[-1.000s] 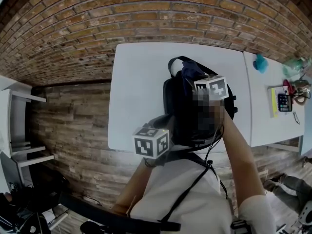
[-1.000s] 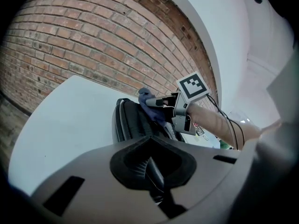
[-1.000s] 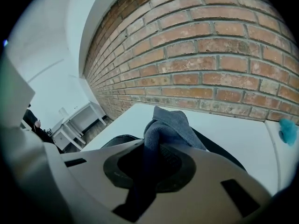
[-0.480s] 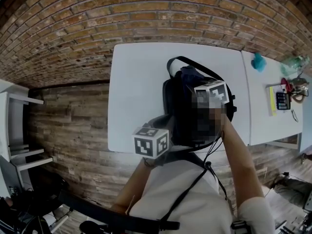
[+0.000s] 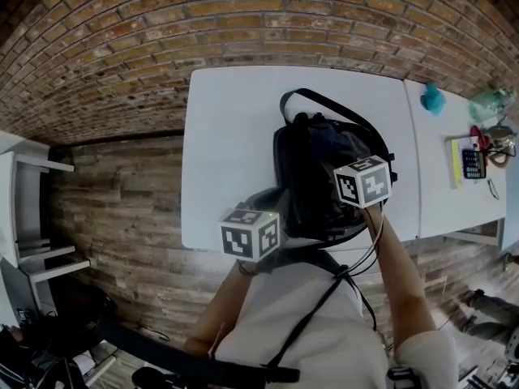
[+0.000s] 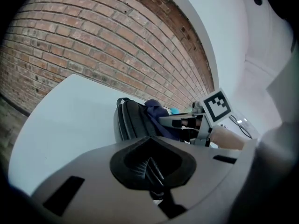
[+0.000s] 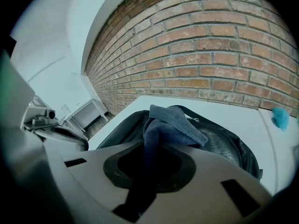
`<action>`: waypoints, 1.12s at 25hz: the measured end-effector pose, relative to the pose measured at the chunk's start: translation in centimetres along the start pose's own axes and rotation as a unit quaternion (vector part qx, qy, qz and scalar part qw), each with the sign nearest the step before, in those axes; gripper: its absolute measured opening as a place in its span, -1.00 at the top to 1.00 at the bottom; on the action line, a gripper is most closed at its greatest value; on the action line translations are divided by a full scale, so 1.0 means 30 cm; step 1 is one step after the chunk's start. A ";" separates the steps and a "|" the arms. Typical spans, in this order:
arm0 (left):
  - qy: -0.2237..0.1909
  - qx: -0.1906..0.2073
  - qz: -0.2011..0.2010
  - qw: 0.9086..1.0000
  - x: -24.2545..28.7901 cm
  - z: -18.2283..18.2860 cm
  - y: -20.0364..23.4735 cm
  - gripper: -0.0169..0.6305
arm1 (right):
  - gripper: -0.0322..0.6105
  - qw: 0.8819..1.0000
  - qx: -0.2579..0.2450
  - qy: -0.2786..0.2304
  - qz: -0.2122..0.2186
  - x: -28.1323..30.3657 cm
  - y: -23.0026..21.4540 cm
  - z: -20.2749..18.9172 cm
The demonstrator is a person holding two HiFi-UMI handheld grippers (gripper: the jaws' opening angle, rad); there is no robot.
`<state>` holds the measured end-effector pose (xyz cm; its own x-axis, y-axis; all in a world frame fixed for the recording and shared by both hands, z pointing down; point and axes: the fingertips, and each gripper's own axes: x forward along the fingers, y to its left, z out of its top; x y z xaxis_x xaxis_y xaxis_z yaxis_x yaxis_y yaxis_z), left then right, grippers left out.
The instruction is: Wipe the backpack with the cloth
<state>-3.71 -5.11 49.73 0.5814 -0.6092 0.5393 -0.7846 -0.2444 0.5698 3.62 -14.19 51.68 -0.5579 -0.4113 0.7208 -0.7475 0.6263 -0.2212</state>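
White desk [image 5: 227,136] at centre frame in head view. Black backpack [image 5: 312,168] flat on it, long axis running bottom to top of frame. Blue cloth [image 7: 174,125] draped on backpack, straight ahead of right hand-held gripper [image 7: 148,169], pinched in its jaws. Left hand-held gripper [image 6: 150,171] pressed together, nothing seen between, at backpack's lower-left edge, farther from cloth

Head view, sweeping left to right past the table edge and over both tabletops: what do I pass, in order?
white shelves → backpack → teal object → calculator
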 end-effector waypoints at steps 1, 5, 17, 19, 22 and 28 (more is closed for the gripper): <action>-0.002 -0.001 0.001 1.000 -0.001 -0.001 -0.002 0.94 | 0.75 1.000 0.000 -0.002 0.002 -0.010 0.008 -0.013; -0.010 -0.006 0.008 1.000 -0.005 -0.007 -0.014 0.94 | 0.75 1.000 -0.003 -0.004 0.006 -0.044 0.035 -0.058; -0.021 -0.013 0.023 0.999 -0.028 -0.066 -0.089 0.94 | 0.75 0.998 -0.012 0.019 0.053 -0.154 0.143 -0.259; -0.024 -0.014 0.027 0.999 -0.032 -0.076 -0.101 0.94 | 0.75 0.998 -0.013 0.020 0.060 -0.166 0.153 -0.283; -0.028 -0.015 0.032 0.999 -0.041 -0.096 -0.113 0.94 | 0.75 0.997 -0.014 0.023 0.069 -0.182 0.172 -0.322; -0.039 -0.020 0.044 0.998 -0.062 -0.127 -0.106 0.94 | 0.75 0.996 -0.026 0.021 0.077 -0.186 0.198 -0.371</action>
<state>-1.47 -0.33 49.28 0.4913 -0.6836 0.5397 -0.8217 -0.1583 0.5475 6.32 -0.80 53.66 -0.6484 -0.2811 0.7075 -0.6341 0.7137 -0.2976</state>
